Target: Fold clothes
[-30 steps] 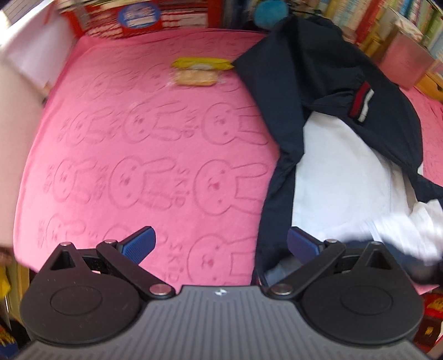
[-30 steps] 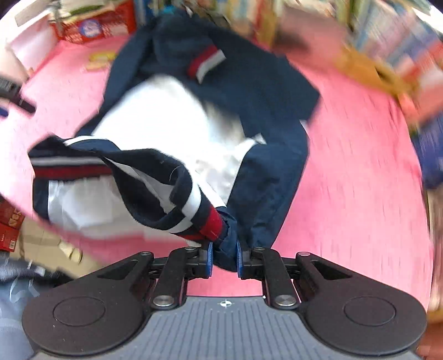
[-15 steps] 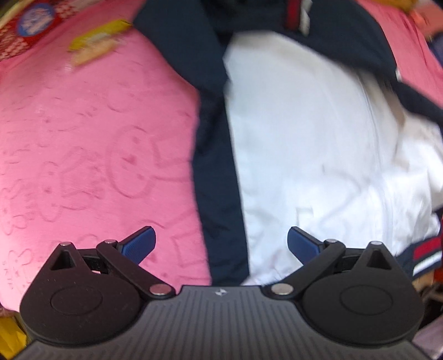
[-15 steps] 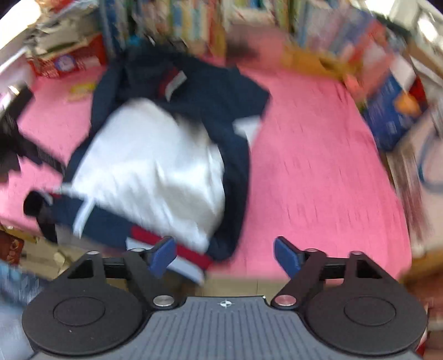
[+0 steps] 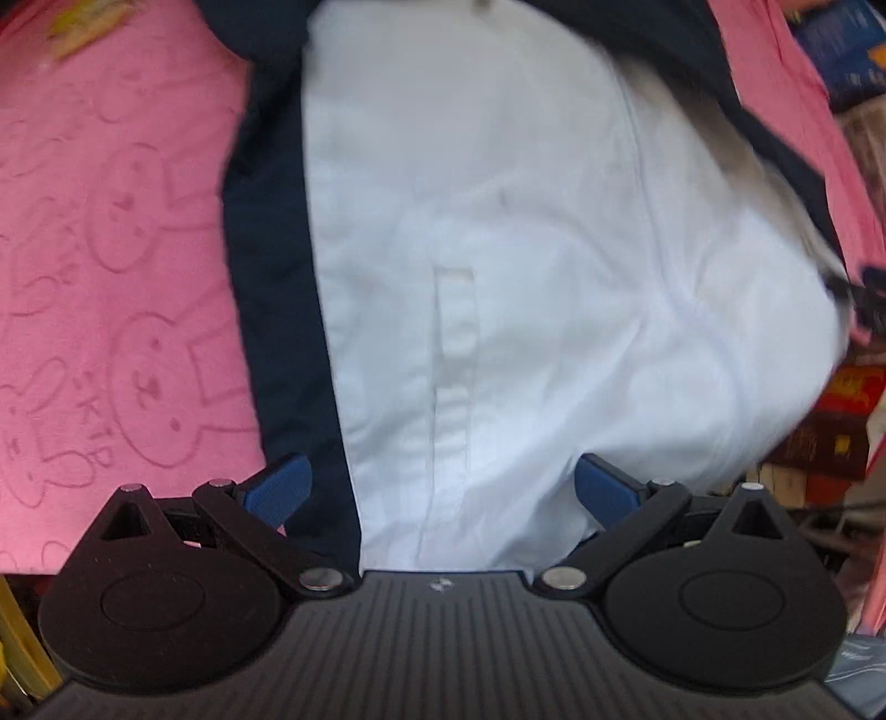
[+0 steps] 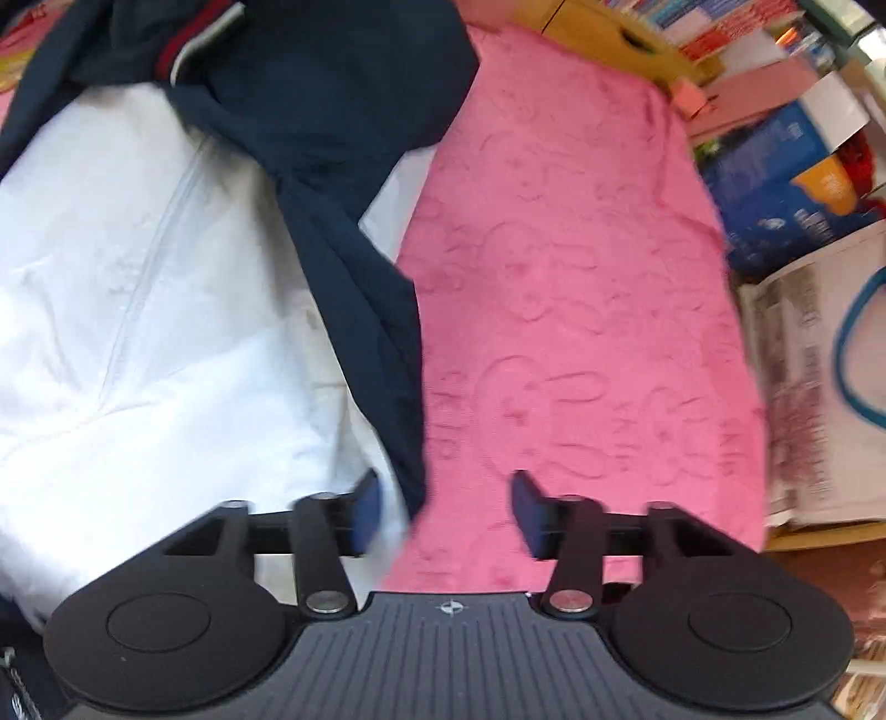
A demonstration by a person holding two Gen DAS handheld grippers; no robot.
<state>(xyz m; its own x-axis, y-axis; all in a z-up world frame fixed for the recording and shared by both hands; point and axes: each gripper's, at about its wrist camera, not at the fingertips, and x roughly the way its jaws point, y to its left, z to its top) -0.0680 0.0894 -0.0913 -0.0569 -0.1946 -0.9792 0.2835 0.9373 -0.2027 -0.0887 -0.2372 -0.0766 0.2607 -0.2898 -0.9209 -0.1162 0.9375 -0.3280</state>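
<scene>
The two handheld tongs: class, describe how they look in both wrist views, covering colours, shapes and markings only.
The left tongs and right tongs look alike. Each has a dark grey ribbed body bearing a small emblem at its front edge, flanked by two round black discs. Black angled link arms with silver pivot pins run forward to blue, flat fingertip pads. No cables or sleeves are visible.

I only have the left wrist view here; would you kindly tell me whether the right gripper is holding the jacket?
Observer: No, the right gripper is open, empty, over the jacket's navy edge.
Operator: What lies to its right?
Observer: Bare pink blanket with bunny outlines.
Operator: Is a striped cuff visible?
Observer: Yes, a red and white striped band lies at the far end, on the navy fabric.
</scene>
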